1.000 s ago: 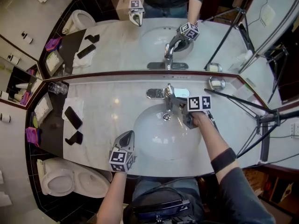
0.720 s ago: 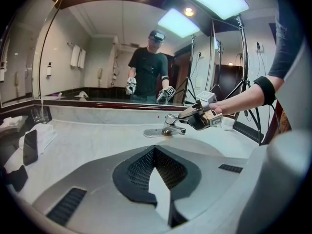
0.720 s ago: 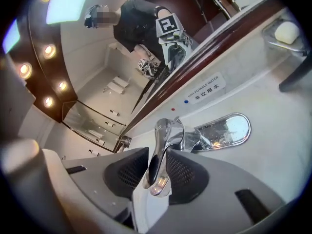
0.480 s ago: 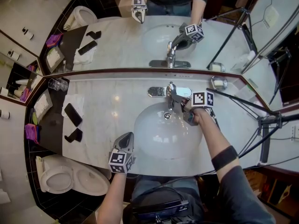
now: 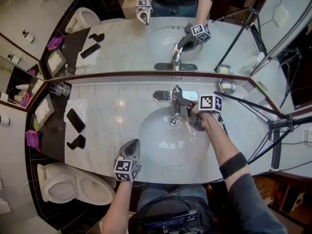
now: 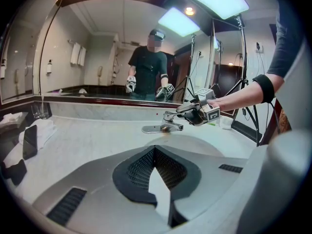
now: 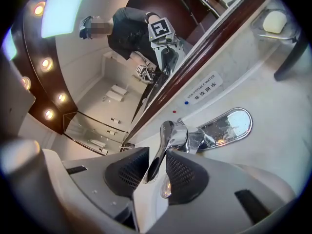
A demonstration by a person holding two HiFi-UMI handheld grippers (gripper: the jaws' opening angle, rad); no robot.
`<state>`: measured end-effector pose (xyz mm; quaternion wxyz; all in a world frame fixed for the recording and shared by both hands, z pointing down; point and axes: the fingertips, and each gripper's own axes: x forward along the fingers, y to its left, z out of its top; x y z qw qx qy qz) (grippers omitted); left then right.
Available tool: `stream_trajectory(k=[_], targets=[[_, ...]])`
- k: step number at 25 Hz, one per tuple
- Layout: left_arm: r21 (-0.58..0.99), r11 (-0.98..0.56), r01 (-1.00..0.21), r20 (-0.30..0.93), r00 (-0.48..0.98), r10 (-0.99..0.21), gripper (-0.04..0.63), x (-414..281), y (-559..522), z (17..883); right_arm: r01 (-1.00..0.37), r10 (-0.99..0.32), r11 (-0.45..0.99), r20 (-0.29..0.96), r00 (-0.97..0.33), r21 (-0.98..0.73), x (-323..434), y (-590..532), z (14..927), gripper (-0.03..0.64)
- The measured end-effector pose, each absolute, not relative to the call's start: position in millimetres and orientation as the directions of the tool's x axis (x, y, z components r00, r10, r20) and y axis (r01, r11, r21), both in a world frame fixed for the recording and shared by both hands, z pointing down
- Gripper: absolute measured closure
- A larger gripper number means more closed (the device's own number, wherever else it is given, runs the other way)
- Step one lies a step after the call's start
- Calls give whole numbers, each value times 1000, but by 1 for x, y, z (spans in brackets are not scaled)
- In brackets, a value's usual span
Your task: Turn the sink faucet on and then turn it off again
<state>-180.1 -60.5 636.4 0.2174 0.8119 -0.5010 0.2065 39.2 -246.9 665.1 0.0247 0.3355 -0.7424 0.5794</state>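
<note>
Our right gripper (image 7: 157, 164) clamps the faucet lever (image 7: 168, 133) near its tip, probably stiff, slick chrome; left gripper (image 6: 155, 152) idles, jaws together.

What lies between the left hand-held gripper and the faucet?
Only the sink basin, with nothing in it but its drain; the head view shows it between the left hand-held gripper and faucet.

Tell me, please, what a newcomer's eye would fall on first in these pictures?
The right gripper stands out: its jaws, which have just been closing, clamp the chrome faucet lever at the back of the white sink. The left gripper hangs shut and empty over the front edge of the marble counter. Behind, a wide mirror doubles the whole scene.
</note>
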Motion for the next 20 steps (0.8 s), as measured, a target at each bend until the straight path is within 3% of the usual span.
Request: stream_trajectory(k=[20], targets=[[153, -404, -902, 547, 418, -725, 607, -176, -69, 637, -508, -501, 24, 430, -751, -861, 42, -256, 660, 469]])
